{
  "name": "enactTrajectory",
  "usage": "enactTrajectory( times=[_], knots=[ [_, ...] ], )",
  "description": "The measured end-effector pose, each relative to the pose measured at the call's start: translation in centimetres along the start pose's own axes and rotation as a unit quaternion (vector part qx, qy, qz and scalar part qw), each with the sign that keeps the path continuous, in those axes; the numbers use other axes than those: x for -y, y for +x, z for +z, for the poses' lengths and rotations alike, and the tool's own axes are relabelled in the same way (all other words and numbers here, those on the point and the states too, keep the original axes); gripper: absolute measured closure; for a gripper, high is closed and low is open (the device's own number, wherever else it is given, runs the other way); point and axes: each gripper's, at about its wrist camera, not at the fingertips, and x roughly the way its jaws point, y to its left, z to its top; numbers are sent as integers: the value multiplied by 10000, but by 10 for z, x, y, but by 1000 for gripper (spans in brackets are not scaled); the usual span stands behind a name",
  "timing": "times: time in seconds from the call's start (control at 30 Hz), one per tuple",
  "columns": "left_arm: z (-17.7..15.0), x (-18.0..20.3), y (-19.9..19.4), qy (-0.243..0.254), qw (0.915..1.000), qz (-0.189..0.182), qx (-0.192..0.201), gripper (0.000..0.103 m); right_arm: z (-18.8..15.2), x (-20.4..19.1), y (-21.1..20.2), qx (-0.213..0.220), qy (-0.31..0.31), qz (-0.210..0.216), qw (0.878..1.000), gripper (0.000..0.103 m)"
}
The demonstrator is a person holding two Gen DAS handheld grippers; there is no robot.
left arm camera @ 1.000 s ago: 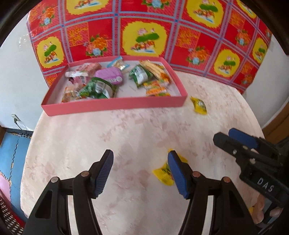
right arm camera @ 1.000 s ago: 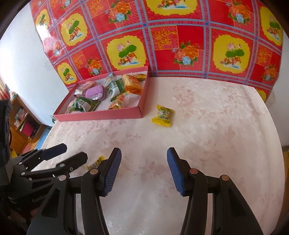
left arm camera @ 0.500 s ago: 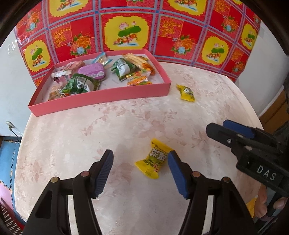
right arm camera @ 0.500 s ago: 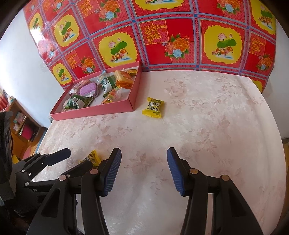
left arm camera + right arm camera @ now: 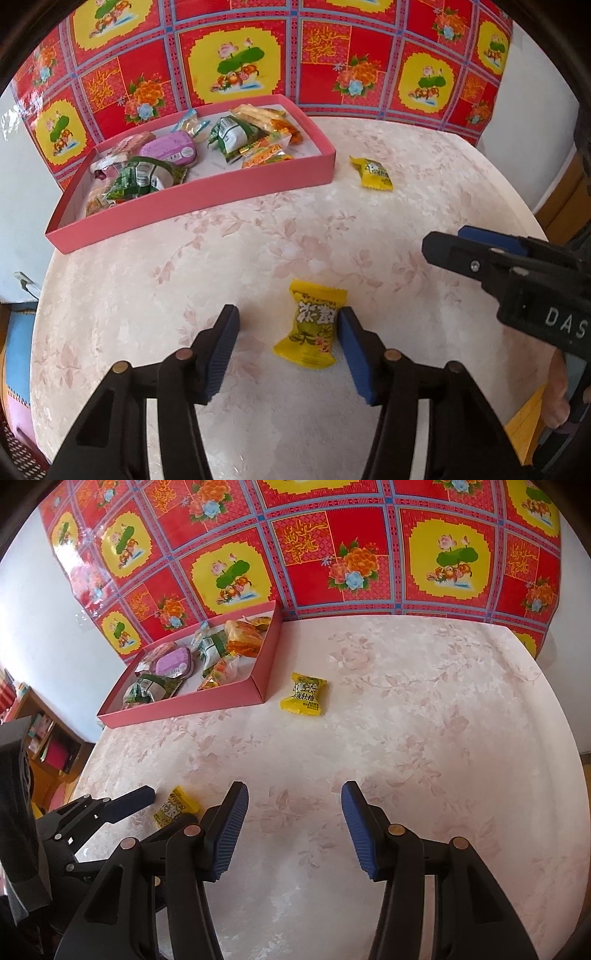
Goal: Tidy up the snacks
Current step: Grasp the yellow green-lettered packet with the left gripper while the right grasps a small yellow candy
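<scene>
**Left claw closing in on a yellow candy**

Over on the left of the table (image 5: pixel 122 295), against the bright red floral wall covering (image 5: pixel 236 62), sits the pink tray (image 5: pixel 207 192), already stocked: green packets (image 5: pixel 144 177), a purple pack (image 5: pixel 171 149), and orange-wrapped snacks (image 5: pixel 271 120) at its right end.

Nearer to me, the left gripper (image 5: pixel 288 339) hangs low over the pale flowered tablecloth, its blue pads either side of a yellow candy packet (image 5: pixel 314 328). The jaws have just been closing, with the packet between them; the right-hand pad is at the wrapper's edge, while the left-hand pad stands clear of it, so nothing is pinched.

A second yellow candy (image 5: pixel 371 173) lies on the cloth just beside the tray's right end, apart from it.

On the right, the right gripper (image 5: pixel 293 819) hovers above bare tablecloth, its jaws spread and holding nothing. A hand (image 5: pixel 556 397) grips its handle at the edge of the left wrist view.
</scene>
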Motion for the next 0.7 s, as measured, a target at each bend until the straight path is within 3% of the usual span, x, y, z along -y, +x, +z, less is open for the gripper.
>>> enactTrajectory(
  times=[0.07,0.13,0.23,0.7],
  knots=[
    [0,1,0,25,10000,-31,54,55,0,0,1,-20,15,-1,10000,49],
    [0,1,-1,53,9999,-82,104,71,0,1,3,-32,25,-5,10000,49],
    [0,-2,-1,-17,9998,-126,131,80,0,1,4,-36,26,-8,10000,49],
    [19,-68,-4,-1078,9929,270,428,80,18,4,17,-25,51,-79,10000,49]
  ],
)
